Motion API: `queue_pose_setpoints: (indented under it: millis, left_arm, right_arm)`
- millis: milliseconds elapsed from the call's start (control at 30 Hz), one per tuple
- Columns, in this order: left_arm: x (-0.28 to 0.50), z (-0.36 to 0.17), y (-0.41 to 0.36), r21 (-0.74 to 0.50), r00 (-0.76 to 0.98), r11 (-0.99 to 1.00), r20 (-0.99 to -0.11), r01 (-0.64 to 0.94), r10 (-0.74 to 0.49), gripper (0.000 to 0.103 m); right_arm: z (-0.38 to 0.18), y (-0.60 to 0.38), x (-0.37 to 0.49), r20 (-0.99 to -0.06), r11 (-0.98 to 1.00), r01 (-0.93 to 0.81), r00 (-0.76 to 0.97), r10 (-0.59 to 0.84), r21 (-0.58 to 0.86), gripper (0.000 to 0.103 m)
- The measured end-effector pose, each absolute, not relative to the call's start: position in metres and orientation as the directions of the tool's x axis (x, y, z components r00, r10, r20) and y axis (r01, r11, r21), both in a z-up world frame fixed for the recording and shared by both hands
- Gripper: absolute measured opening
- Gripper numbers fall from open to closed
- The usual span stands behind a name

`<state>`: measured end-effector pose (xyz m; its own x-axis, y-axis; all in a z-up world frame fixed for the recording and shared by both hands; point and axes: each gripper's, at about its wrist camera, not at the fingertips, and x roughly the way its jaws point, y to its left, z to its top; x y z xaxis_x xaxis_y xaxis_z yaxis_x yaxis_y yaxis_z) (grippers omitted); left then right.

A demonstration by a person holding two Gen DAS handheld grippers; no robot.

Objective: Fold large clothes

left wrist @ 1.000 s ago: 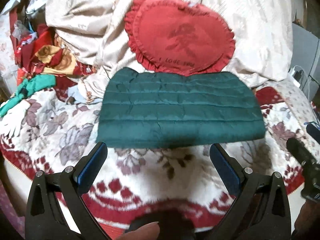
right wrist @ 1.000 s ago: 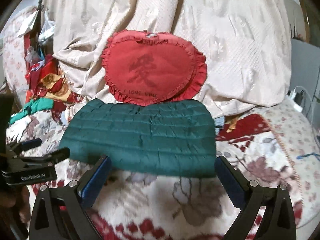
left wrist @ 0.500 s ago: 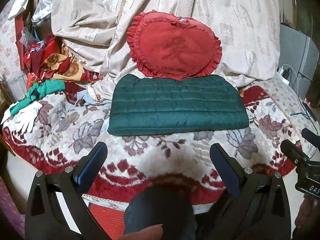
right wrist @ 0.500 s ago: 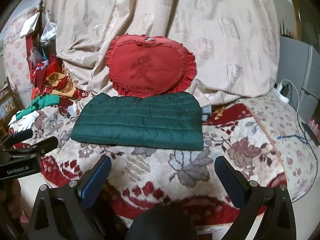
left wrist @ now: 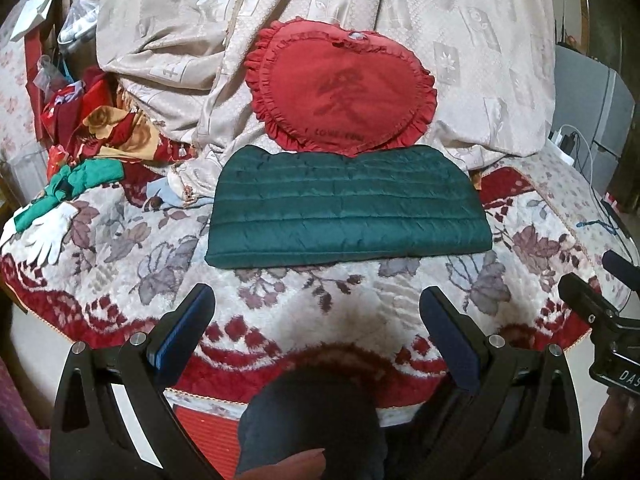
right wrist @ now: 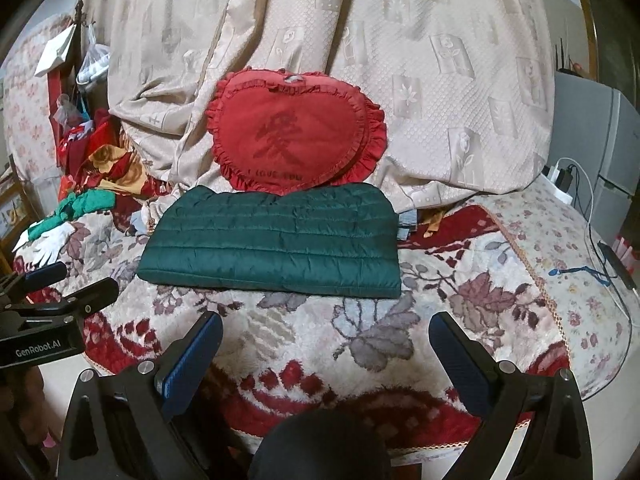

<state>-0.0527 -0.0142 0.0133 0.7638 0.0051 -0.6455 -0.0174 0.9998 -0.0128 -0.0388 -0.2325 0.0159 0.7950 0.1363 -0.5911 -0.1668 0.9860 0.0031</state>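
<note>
Both grippers hang over the near edge of the bed, empty, with jaws spread wide. From the left wrist view the left gripper (left wrist: 316, 312) points at the blanket (left wrist: 120, 240) short of the jacket (left wrist: 348, 212), with nothing between its blue pads (left wrist: 182, 330). The right gripper (right wrist: 326, 342) sits the same way in its own view, pads apart and clear of any cloth. Each gripper shows at the edge of the other's picture, so they are side by side and well back from the work.

Further out, the jacket (right wrist: 276, 244), green and quilted, lies flat on the floral blanket (right wrist: 500, 280) as a tidy rectangle, its near edge straight and its layers stacked evenly. Its far edge touches a red heart cushion (left wrist: 344, 88) that leans against a beige cover (right wrist: 440, 80). To the left, apart from the jacket, lie a heap of cloths (left wrist: 100, 128) and a white glove (left wrist: 46, 236).

Judging by that compact shape, the folding looks done or nearly so, and this reads as the stand-off after release. If one more fold is wanted, the next move would call for both grippers to reach forward, pinch one short end through all its layers, and carry it over to the other end without dragging the bundle into the cushion. Slippery quilting could slide apart if gripped too shallowly.
</note>
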Motion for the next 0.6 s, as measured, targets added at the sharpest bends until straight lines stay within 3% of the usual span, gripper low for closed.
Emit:
queue_pose_setpoints:
  millis: [600]
  left_arm:
    - [-0.057, 0.014, 0.005, -0.038, 0.795, 0.998, -0.606, -0.058, 0.023, 0.103]
  right_arm:
    - [0.017, -0.234, -0.032, -0.598, 0.992, -0.116, 0.799, 0.061, -0.054, 0.102]
